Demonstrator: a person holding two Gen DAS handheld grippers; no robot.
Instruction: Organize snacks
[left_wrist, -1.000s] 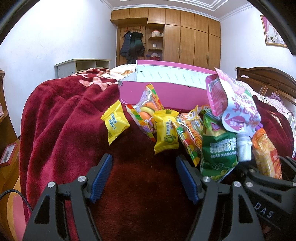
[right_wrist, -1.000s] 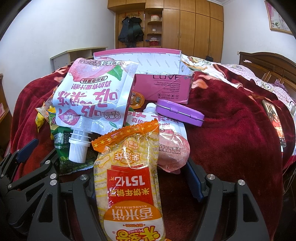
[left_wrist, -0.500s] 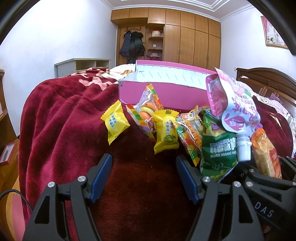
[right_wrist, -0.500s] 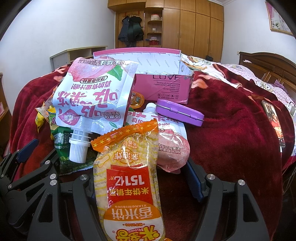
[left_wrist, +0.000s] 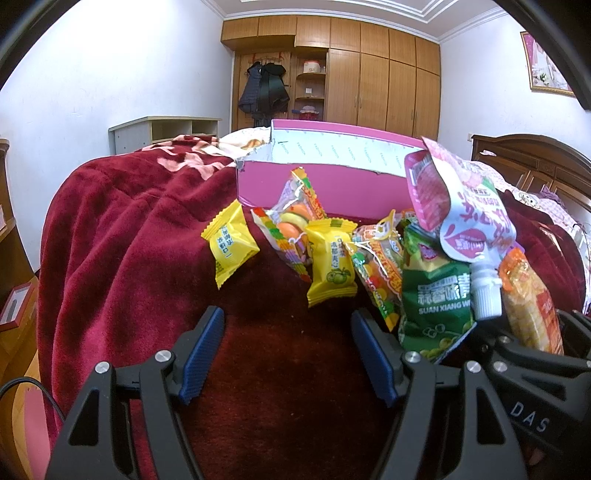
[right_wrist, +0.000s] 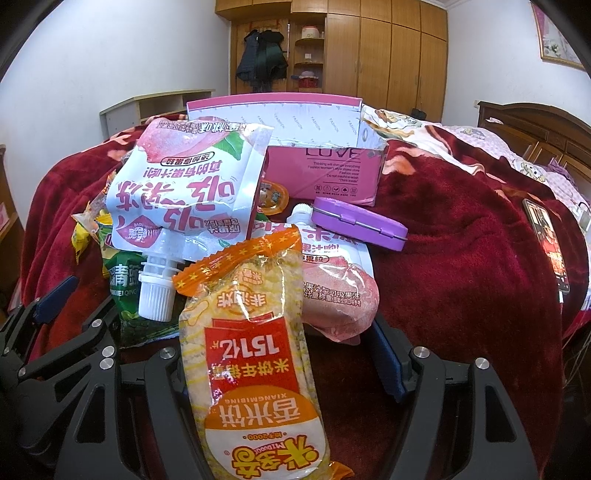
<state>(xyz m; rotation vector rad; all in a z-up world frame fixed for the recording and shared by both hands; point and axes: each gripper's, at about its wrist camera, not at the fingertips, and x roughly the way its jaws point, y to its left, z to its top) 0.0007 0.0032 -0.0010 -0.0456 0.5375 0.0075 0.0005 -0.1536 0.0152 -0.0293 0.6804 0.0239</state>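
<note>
A heap of snacks lies on the red blanket in front of an open pink box. Two yellow packets, a colourful candy bag and a green pea bag are in the left wrist view. My left gripper is open just short of them, with only blanket between its blue pads. A pink-and-white spout pouch leans on the heap. An orange rice cracker pack lies between the jaws of my right gripper and hides the left finger. The right pad is clear of it.
A purple flat case rests on a second pink pouch, with an orange jelly cup behind. A phone lies on the blanket at the right. Wardrobes and a headboard stand beyond the bed.
</note>
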